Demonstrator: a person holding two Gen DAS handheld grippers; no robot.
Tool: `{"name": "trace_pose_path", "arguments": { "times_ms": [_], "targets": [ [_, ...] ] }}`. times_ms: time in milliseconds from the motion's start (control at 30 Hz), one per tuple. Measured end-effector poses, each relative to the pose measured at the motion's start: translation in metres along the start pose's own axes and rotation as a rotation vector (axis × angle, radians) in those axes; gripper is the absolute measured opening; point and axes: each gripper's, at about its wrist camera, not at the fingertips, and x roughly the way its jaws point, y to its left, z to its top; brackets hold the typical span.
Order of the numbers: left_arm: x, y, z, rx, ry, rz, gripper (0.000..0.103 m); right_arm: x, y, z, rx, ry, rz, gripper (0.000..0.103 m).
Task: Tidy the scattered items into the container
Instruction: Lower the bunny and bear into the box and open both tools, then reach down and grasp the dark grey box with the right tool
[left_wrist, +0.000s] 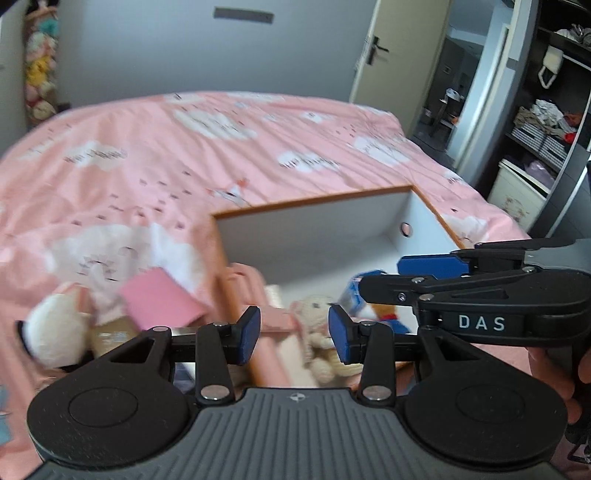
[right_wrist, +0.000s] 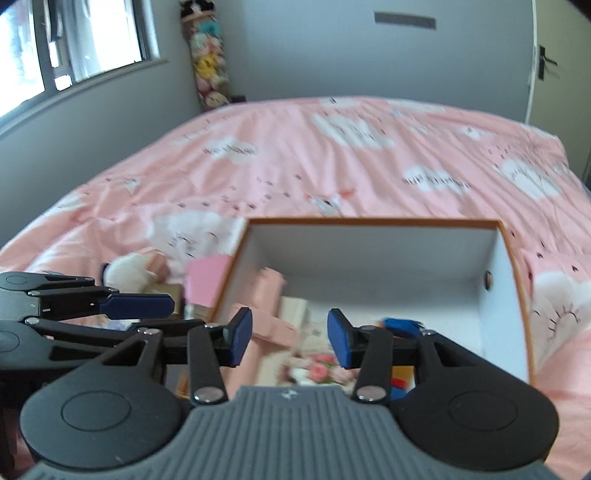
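Observation:
An open white box with an orange rim (left_wrist: 314, 201) (right_wrist: 373, 221) sits on the pink bed. Inside lie a cream knitted doll (left_wrist: 319, 332), a pink box (right_wrist: 269, 291), a flowered card (right_wrist: 317, 369) and a blue toy (left_wrist: 354, 291) (right_wrist: 400, 326). Left of the box lie a white plush (left_wrist: 55, 328) (right_wrist: 127, 273) and a pink packet (left_wrist: 162, 299) (right_wrist: 205, 280). My left gripper (left_wrist: 293, 334) is open and empty over the box's near left edge. My right gripper (right_wrist: 290, 338) is open and empty above the box; it also shows in the left wrist view (left_wrist: 417, 275).
The pink cloud-print bedspread (left_wrist: 229, 155) (right_wrist: 332, 155) covers the bed all round the box. A door (left_wrist: 384, 48) and open shelves with clothes (left_wrist: 546, 122) stand at the right. A window (right_wrist: 74, 48) and a column of plush toys (right_wrist: 208, 62) are at the far left.

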Motion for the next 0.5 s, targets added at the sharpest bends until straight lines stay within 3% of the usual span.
{"name": "trace_pose_path", "arguments": {
  "times_ms": [267,500],
  "targets": [
    [-0.037,0.039,-0.016,-0.035,0.019,0.071,0.046,0.000,0.046,-0.014,0.034,-0.021,0.092,0.056],
    [-0.052,0.078,-0.036,-0.113,0.095,0.149,0.044,0.014,0.088,-0.039,0.020,0.067,0.190,0.056]
  ]
}}
